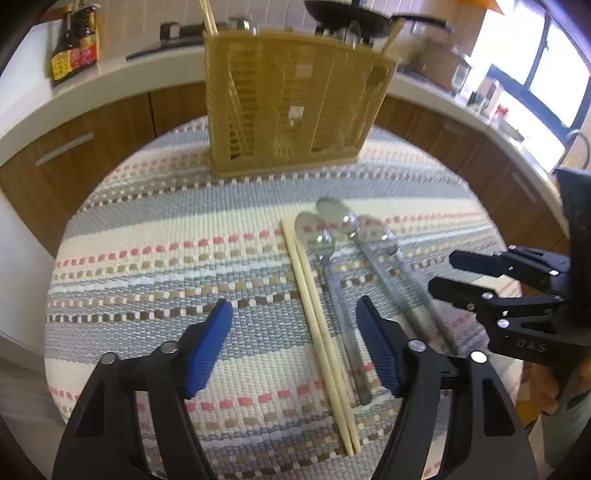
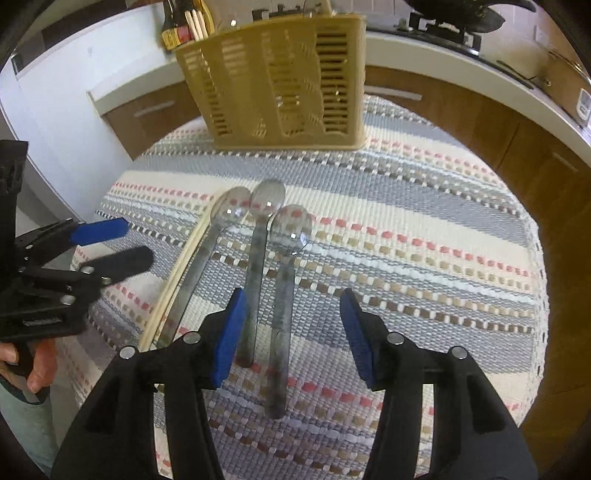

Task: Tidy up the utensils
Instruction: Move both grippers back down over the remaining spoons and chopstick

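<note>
A pair of pale chopsticks (image 1: 321, 332) and three metal spoons (image 1: 325, 240) lie side by side on the striped woven mat (image 1: 166, 258). Behind them stands a tan slotted utensil holder (image 1: 295, 103) with chopsticks and spoons in it. My left gripper (image 1: 293, 304) hangs open just above the mat, its blue pads either side of the chopsticks and the leftmost spoon's handle, touching neither. My right gripper (image 2: 293, 295) is open over the rightmost spoon (image 2: 291, 225), whose handle runs between the pads untouched. Each gripper shows in the other's view: the right gripper (image 1: 443, 271), the left gripper (image 2: 136, 240).
The mat covers a round table whose edge drops off on all sides. Behind it runs a white counter over wooden cabinets (image 1: 74, 158), with sauce bottles (image 1: 74, 48), a black pan (image 1: 354, 14) and a pot (image 1: 443, 62). A person's hand (image 2: 37, 369) grips the left tool.
</note>
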Tool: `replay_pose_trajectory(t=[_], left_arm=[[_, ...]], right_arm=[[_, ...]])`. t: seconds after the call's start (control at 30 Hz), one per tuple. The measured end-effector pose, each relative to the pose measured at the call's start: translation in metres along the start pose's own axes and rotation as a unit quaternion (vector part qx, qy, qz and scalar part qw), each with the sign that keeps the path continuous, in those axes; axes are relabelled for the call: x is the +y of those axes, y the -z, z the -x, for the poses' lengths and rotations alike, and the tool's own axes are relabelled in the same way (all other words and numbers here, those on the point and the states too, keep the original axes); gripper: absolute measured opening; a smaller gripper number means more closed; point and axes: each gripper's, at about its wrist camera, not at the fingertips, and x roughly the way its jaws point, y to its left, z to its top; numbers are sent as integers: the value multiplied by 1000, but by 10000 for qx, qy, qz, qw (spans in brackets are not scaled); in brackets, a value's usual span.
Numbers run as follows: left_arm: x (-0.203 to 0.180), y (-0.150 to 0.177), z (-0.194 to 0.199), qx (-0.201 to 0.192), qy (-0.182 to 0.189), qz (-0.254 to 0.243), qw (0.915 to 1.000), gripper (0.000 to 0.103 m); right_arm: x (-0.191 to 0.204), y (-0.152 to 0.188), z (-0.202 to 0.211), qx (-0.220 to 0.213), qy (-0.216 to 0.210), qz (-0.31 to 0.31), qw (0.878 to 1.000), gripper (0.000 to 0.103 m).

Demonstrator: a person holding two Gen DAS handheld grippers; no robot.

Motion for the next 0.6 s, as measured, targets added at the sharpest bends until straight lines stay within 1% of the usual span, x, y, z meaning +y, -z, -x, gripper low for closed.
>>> replay_pose_trajectory(t=[0.1,0.17,0.2,0.23,0.27,0.33,0.37,0.47,0.6], left_arm=[[-2,-2,-11,200,-39,-23,9998,59],[-3,-3,-15,260,-78,-58,9996,57],[-3,-4,-18,303,-140,-89,9994,55],[-4,-5,-21,348,-212,-127,9991,52],[-5,-5,-23,393,-280,-170,9987,48],[-8,-6,-29,460,-427,-274,9977,44],[-9,-7,-31,472,-487,-348,9971,44],[-10,-10,-32,492,-466,-392,9969,43],[-17,-16,-43,559,-481,-447,9963,44]], right_arm=[[4,-3,-7,84,91,138,9998,44],[6,-5,-12,130,138,189,9996,44],[7,-7,-16,179,165,207,9995,42],[8,-9,-19,229,177,220,9993,36],[9,-9,-22,276,180,236,9992,35],[11,-12,-27,344,229,298,9987,34],[12,-14,-28,365,259,334,9984,33],[15,-17,-32,413,283,397,9980,27],[19,-21,-36,475,311,427,9975,26]])
